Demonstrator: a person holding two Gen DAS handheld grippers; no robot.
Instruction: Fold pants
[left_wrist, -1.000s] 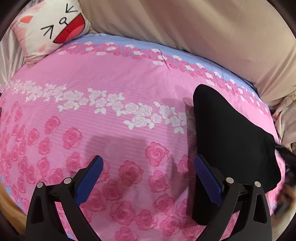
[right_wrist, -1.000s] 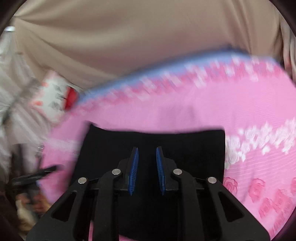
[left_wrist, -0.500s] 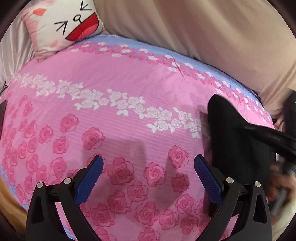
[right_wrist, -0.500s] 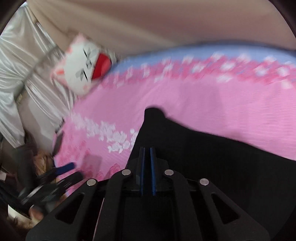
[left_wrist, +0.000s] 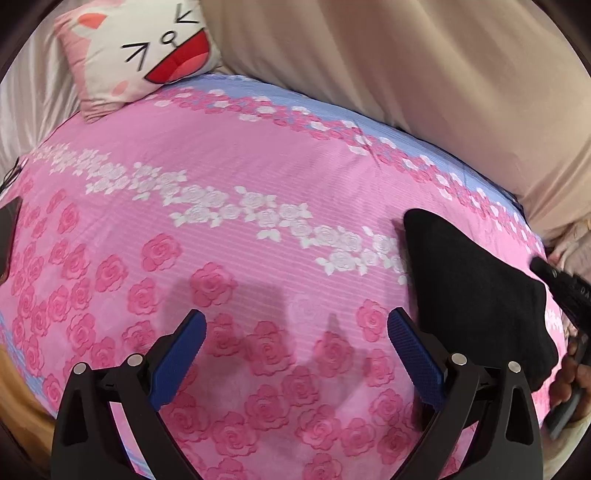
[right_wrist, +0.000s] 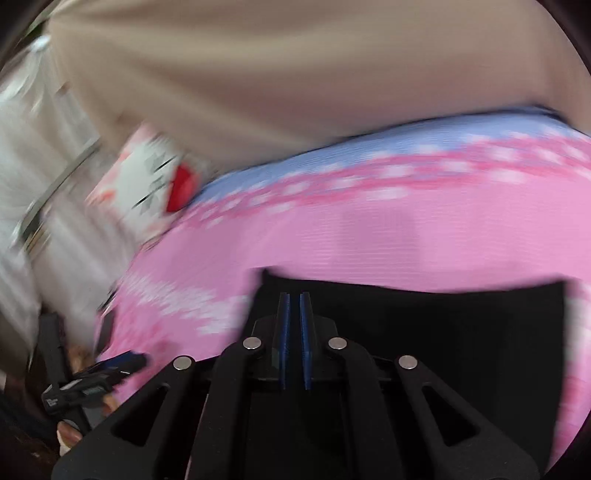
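Left gripper (left_wrist: 295, 347) hangs over the pink rose bedspread (left_wrist: 236, 184), its blue pads wide apart and holding nothing. The black pants (left_wrist: 476, 291) lie at its 2 o'clock, just beside the right pad. Farther off, a cartoon pillow (left_wrist: 144, 55) sits at 11 o'clock.

Right gripper (right_wrist: 294, 328) has its pads nearly together, with a thin gap, above the pants (right_wrist: 443, 332), which spread from 12 to 3 o'clock; whether it pinches them I cannot tell.

Matt black cloth pants (left_wrist: 476, 291), seemingly ribbed bedsheet (left_wrist: 258, 177)
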